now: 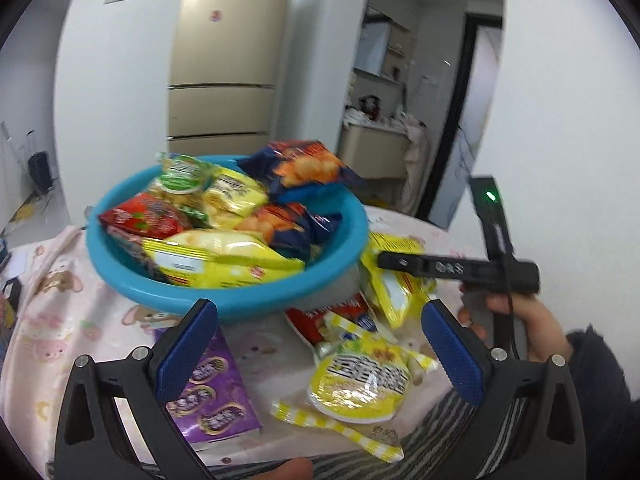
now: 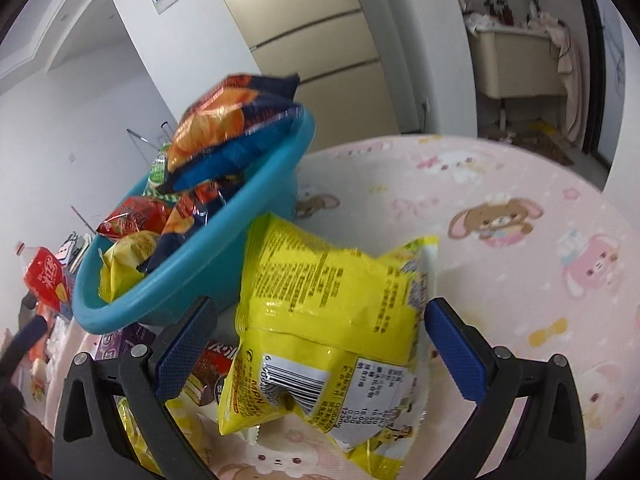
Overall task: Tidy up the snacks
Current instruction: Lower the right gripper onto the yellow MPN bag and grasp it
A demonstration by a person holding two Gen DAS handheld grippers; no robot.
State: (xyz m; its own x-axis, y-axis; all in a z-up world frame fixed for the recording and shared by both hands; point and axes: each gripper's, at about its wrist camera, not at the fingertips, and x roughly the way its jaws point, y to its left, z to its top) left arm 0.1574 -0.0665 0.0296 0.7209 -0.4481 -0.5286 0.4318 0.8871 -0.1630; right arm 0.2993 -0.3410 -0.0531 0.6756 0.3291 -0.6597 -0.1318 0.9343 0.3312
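Right gripper [image 2: 320, 344] spread wide, yellow snack bag [image 2: 328, 320] dead ahead between its pads, long axis running away toward the blue basin [image 2: 224, 240]; left gripper [image 1: 318, 348] wide, empty, farther off.

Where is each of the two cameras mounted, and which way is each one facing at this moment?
Left wrist: on the left gripper, looking across the pink tablecloth at the blue basin of snacks; its blue pads stand open, and the person's right hand with the other gripper shows at right.
Right wrist: on the right gripper, looking at a yellow snack bag between its open fingers, leaning against the basin.
Shared: the basin, the yellow bag, the tablecloth and the beige fridge behind.
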